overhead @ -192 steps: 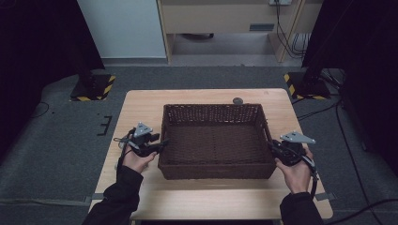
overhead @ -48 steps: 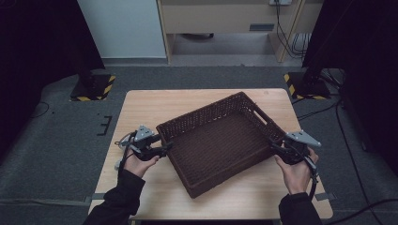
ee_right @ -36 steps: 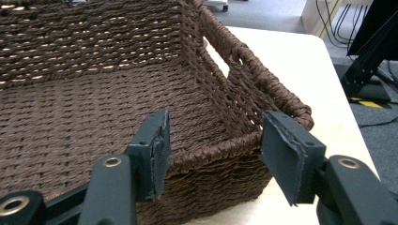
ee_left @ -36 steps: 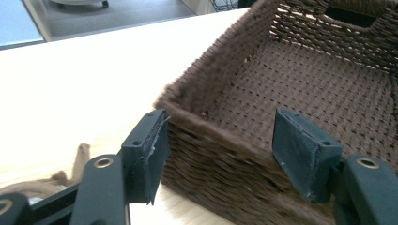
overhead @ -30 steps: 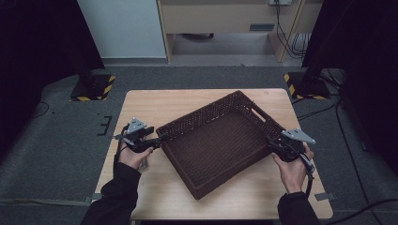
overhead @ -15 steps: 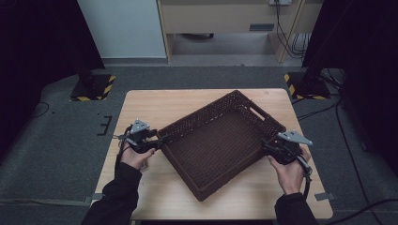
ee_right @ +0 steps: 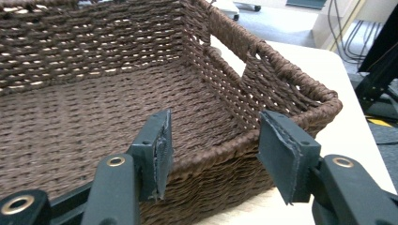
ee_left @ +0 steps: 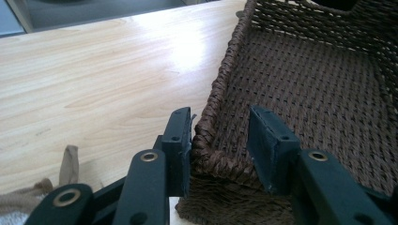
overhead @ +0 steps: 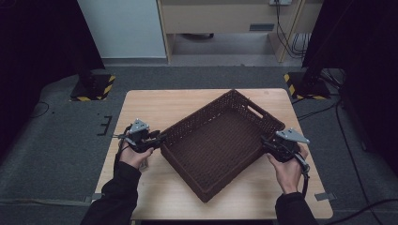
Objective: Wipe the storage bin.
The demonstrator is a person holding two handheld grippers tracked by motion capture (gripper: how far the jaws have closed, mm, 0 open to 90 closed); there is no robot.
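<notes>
The tabletop (overhead: 155, 105) carries the woven basket (overhead: 220, 140) at its centre, set skew to the edges. The left gripper (overhead: 157, 137) straddles the basket's left corner rim; its jaws have just been closing, outer pad touching, inner pad clear. The right gripper (overhead: 264, 143) stands open across the right wall. Risk: lifting now, an unclamped rim could slip free.

We wear black sleeves (overhead: 115, 197), which enter from the bottom edge of the high view. Each hand carries black tongs: the left tongs (ee_left: 219, 143) and right tongs (ee_right: 213, 147) have flat, dark pads, brass-ringed screw holes along their arms, and small screw holes in the jaw blocks. A grey three-cornered plate (overhead: 292, 136) tops each, and a thin black cable (overhead: 305, 173) trails back.
</notes>
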